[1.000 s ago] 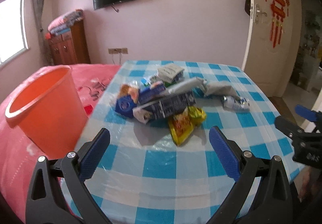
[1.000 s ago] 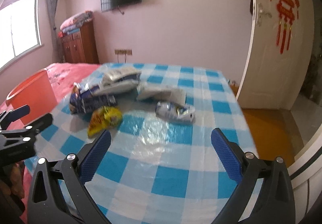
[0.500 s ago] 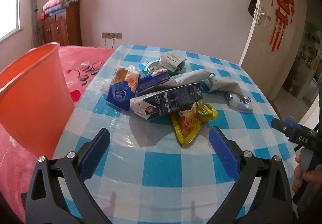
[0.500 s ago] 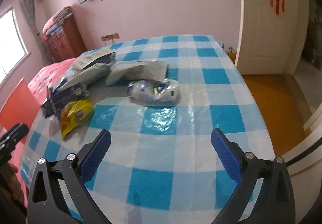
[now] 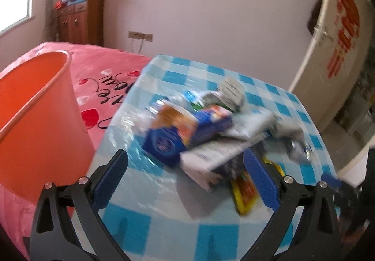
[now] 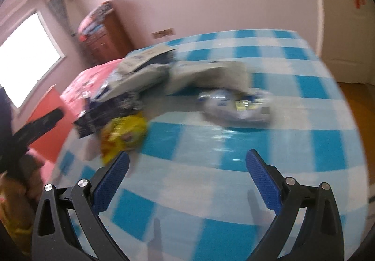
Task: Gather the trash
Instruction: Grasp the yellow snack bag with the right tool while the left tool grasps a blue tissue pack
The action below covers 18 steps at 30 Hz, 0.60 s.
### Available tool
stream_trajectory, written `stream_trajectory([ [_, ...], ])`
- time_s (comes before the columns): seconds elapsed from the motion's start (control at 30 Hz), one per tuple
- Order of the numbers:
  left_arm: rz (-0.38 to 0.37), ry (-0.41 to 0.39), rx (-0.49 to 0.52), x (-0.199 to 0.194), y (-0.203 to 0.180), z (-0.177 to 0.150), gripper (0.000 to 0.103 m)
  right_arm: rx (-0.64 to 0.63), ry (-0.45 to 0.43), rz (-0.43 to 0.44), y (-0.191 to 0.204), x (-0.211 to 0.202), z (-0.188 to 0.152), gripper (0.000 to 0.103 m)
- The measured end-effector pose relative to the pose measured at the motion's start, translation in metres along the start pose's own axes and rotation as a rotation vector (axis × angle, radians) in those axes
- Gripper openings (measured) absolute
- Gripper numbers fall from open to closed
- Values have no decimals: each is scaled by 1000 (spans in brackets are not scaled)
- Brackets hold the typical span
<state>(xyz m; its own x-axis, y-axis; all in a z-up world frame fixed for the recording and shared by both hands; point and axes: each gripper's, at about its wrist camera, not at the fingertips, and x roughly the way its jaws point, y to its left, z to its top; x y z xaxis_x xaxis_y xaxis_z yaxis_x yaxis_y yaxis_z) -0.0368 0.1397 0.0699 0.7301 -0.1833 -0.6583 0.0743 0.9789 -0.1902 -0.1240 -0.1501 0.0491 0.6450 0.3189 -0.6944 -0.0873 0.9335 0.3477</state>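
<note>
Lying ahead of left gripper (image 5: 186, 167) fingers (image 5: 112, 179): trash pile (image 5: 199, 129).

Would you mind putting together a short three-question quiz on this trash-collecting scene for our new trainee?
1. True or false: the left gripper is shut on a wrapper.
2. Multiple choice: the orange bin stands (A) on the checked table, (B) off the table's left side, by the pink bedspread, (C) by the door.
3. Fill in: the piece of trash nearest the right gripper's left finger is the ____ snack packet.

Key: 1 false, both grippers are open and empty. 2 B. 3 yellow.
</note>
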Motion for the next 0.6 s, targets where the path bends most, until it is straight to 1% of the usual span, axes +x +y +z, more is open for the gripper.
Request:
stream_trajectory([
  [0.07,2,0,-17,10,7,8,99,-27,8,49,14,7,2,98],
  [0.17,16,16,11,25,9,16,99,-58,22,106,31,18,6,97],
  [0.23,18,21,35,34,10,19,98,-62,41,137,37,28,9,88],
  [0.27,17,24,43,38,10,19,98,-60,52,148,38,32,9,80],
  [0.37,16,55,69,51,12,17,97,-42,85,182,43,46,14,80],
  [0.47,20,75,91,61,15,17,90,-53,94,190,46,53,18,80],
  [0.53,18,83,90,66,18,17,85,-54,101,199,48,59,20,80],
  [0.57,17,91,87,70,19,18,79,-50,107,206,48,62,21,80],
  [0.6,14,96,84,72,21,18,78,-46,112,213,48,65,22,80],
])
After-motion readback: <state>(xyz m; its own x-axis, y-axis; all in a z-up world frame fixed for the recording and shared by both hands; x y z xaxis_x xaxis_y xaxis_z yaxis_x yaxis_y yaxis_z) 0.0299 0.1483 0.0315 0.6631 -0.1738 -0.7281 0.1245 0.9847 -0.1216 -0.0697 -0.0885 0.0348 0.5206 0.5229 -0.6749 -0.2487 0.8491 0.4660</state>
